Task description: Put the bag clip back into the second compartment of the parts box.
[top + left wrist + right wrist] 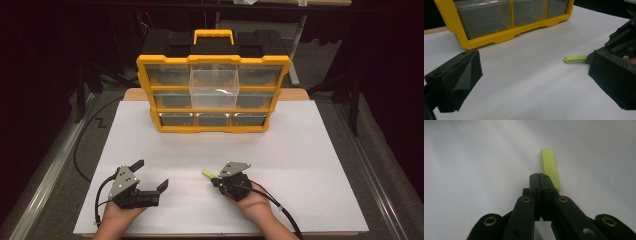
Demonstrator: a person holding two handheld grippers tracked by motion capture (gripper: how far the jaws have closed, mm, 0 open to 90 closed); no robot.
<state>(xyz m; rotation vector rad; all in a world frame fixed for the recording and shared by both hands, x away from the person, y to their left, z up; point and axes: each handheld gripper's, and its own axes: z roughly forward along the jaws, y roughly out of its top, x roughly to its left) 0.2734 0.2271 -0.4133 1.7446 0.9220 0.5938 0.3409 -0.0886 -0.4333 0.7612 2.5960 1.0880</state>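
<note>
Beside the right gripper (216, 178) (jaws together) lies an unmarked green strip (208, 173).

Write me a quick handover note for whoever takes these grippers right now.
Left gripper: open, holding nothing, resting on the white table.
Right gripper: jaws pressed together; the yellow-green strip lies flat just beside and ahead of them, whether pinched is unclear.
Yellow drawer cabinet: at the far side, one clear drawer pulled out.
Done: drawer open.
Left: probably getting the strip into it.

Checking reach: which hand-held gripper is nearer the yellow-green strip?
Right. The right hand-held gripper sits shut, its tips against the yellow-green strip; the left hand-held gripper is open, well off to its left.
</note>
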